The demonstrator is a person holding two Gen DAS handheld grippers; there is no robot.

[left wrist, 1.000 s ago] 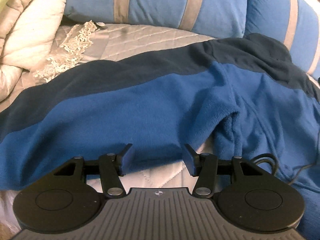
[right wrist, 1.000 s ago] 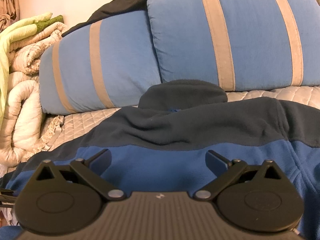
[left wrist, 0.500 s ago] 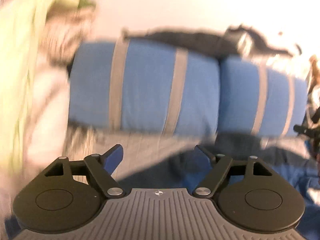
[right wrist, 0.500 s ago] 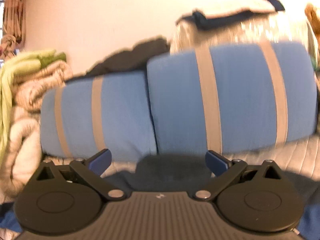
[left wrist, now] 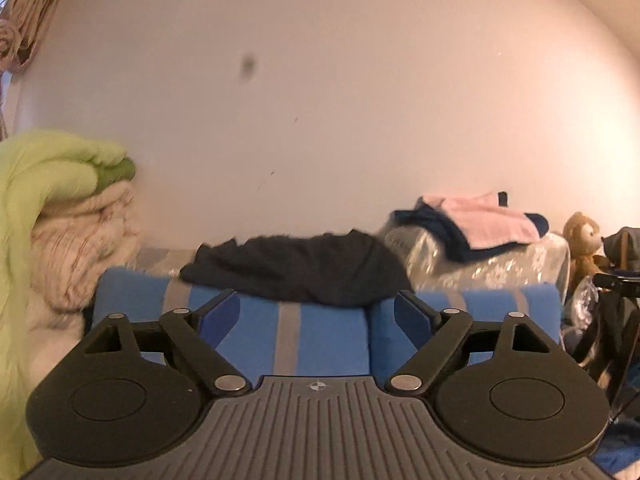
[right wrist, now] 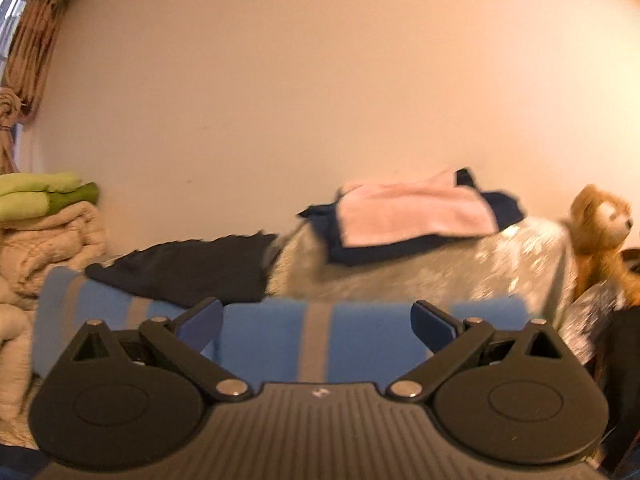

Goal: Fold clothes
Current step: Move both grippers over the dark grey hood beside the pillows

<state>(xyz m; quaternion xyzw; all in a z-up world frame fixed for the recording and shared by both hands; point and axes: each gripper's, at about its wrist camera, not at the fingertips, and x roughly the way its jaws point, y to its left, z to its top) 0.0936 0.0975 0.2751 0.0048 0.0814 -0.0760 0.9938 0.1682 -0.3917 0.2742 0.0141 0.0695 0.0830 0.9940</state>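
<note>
Facing the wall (left wrist: 320, 100), both the left hand-held gripper (left wrist: 317, 312) and right hand-held gripper (right wrist: 316, 322) gape wide, holding nothing, above striped pillows (left wrist: 320, 340).

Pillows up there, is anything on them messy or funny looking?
Yes. A dark garment lies crumpled across the top of the blue striped pillows, not folded. Behind it, a pink cloth sits crooked on a navy one, on a shiny bundle. Both grippers, left and right, are open and empty.
</note>
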